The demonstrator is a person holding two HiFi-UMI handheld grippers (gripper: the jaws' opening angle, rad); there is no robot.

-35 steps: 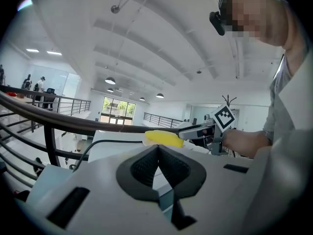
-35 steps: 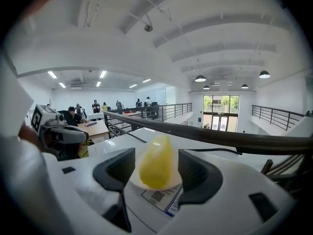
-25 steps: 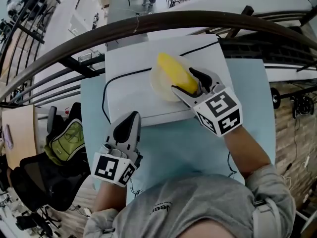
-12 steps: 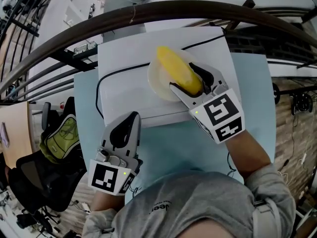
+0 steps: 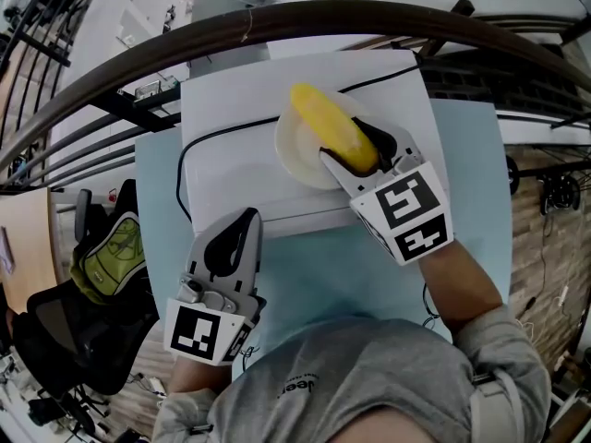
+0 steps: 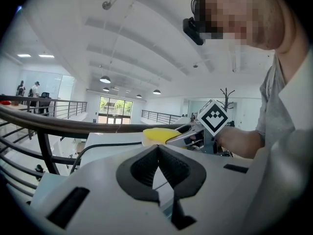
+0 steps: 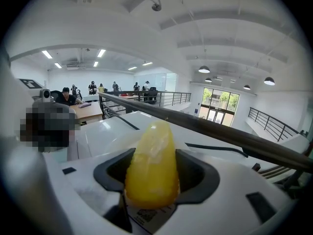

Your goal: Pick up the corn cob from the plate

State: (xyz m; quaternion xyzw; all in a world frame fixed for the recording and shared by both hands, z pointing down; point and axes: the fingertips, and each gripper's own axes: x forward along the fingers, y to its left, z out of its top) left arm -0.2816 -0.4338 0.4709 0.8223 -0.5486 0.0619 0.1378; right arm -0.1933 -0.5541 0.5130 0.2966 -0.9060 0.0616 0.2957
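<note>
Head view: the corn cob (image 5: 331, 137) lies on the plate (image 5: 294, 155) on the white worktop (image 5: 231, 100), with the right hand-held gripper (image 5: 346, 148) closing around its near end. Left gripper view: the left hand-held gripper (image 6: 157, 150) is clenched and empty. Right gripper view: both pads meet the corn cob's sides.

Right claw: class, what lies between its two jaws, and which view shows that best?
The corn cob lies between the closing jaws of the right claw, filling the gap. The right gripper view shows it plainly.
</note>
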